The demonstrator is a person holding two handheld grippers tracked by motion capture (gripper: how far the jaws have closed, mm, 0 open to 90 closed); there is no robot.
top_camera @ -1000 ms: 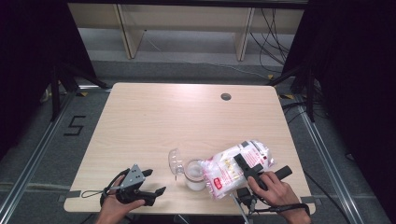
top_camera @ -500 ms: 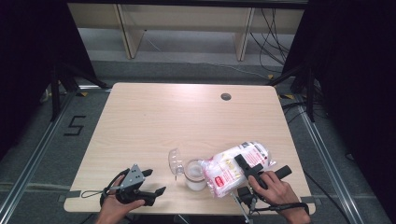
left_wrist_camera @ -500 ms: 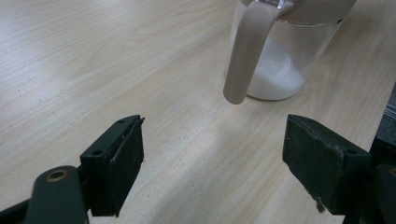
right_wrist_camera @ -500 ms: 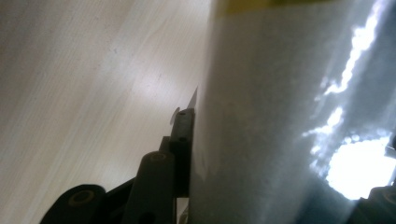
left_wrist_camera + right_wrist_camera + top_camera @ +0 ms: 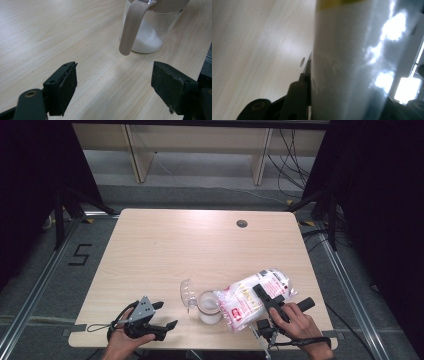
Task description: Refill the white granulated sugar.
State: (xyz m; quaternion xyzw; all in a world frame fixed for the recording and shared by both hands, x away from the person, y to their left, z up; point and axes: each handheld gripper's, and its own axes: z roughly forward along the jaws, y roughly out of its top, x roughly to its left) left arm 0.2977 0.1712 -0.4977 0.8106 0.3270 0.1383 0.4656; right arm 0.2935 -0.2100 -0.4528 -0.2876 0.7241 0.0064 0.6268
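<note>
the right gripper (image 5: pixel 263 295) clamps a white plastic bag with red print (image 5: pixel 250 297), tipped over a clear glass jar (image 5: pixel 209 306), seemingly half-hidden. the left gripper (image 5: pixel 167 316) rests released nearby.

Jar (image 5: pixel 209 306) just beyond left tongs (image 5: pixel 113 87)

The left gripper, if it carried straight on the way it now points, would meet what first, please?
Probably the glass jar holding white powder: the left gripper, open, points along bare table toward it, and the jar's pale handle hangs nearest. Depth is hard to judge.
</note>
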